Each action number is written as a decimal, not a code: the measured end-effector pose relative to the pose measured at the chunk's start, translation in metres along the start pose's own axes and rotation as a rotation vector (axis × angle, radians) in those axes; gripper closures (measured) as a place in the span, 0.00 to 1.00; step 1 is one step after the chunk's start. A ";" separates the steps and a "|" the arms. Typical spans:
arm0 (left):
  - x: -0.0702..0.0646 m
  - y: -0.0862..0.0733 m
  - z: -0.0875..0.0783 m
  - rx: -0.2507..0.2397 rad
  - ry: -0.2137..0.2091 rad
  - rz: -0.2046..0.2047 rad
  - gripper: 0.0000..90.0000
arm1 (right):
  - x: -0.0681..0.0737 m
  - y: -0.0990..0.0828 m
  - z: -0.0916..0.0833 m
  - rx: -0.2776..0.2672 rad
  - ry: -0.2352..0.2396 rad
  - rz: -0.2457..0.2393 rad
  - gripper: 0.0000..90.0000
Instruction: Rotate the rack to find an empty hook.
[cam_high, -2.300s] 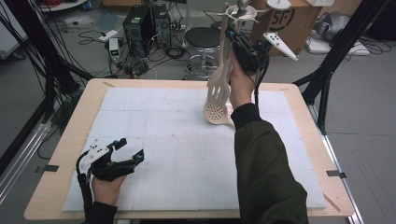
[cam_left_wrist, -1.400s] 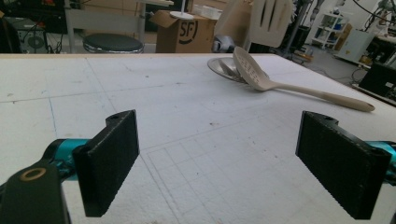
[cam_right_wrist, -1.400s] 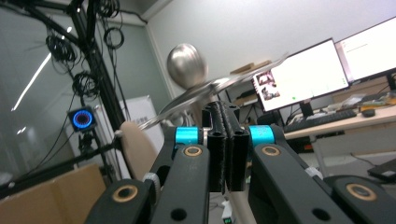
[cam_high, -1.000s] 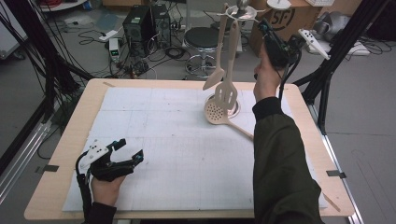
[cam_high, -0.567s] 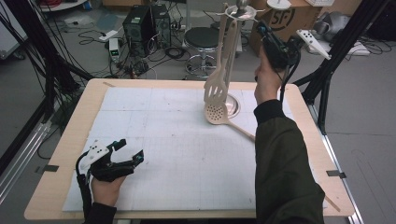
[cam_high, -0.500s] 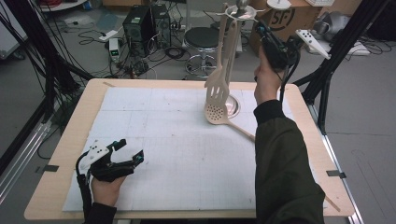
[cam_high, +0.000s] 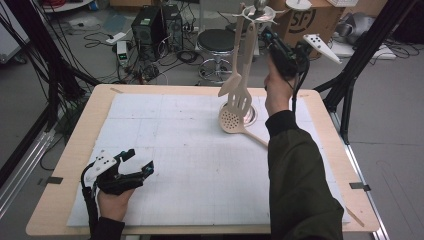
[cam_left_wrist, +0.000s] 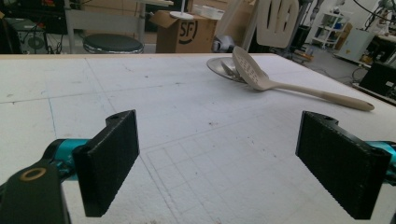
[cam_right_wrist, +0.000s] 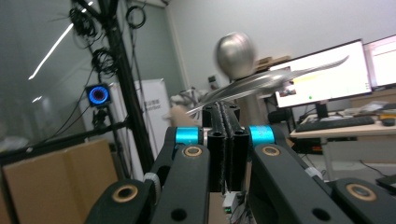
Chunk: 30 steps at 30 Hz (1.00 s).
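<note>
Beige utensils hang from the rack (cam_high: 256, 11) where the right hand-held gripper (cam_high: 274, 42) is closed; the left hand-held gripper (cam_high: 131, 165) gapes.

Right hand-held gripper (cam_right_wrist: 223, 123) jaws pressed together, steel ball-topped rack (cam_right_wrist: 236, 55) beyond; monitors (cam_right_wrist: 322, 77) behind

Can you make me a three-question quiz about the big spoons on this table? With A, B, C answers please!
1. Where is the holey spoon? A on the floor, B on the table, C on the stool.
2. How many utensils hang from the rack? A none, B five, C two.
3. How are the left hand-held gripper jaws? A wide open, B shut on a spoon, C shut on a cup.

Answers: B, it lies on the white tabletop; C, two beige turners dangle there; A, there's a wide gap with nothing between them.
</note>
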<state>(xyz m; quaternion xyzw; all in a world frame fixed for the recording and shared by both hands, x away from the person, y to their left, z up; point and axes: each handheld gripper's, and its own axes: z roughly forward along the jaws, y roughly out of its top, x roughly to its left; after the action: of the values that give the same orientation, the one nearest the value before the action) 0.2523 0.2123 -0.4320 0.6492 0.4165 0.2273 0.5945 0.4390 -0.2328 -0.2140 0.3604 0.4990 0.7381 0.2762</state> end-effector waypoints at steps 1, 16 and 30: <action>0.000 0.000 0.000 0.001 -0.001 0.001 0.15 | 0.002 -0.002 0.002 0.007 0.007 -0.006 1.00; 0.001 0.000 -0.001 -0.005 0.003 -0.008 0.15 | 0.023 -0.013 0.024 0.024 0.027 -0.015 1.00; 0.004 0.000 -0.001 -0.006 0.002 -0.016 0.15 | 0.026 -0.019 0.043 0.028 0.030 0.021 1.00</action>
<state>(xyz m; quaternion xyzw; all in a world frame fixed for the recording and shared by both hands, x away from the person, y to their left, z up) 0.2532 0.2161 -0.4327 0.6440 0.4215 0.2245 0.5977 0.4593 -0.1838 -0.2145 0.3583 0.5094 0.7394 0.2558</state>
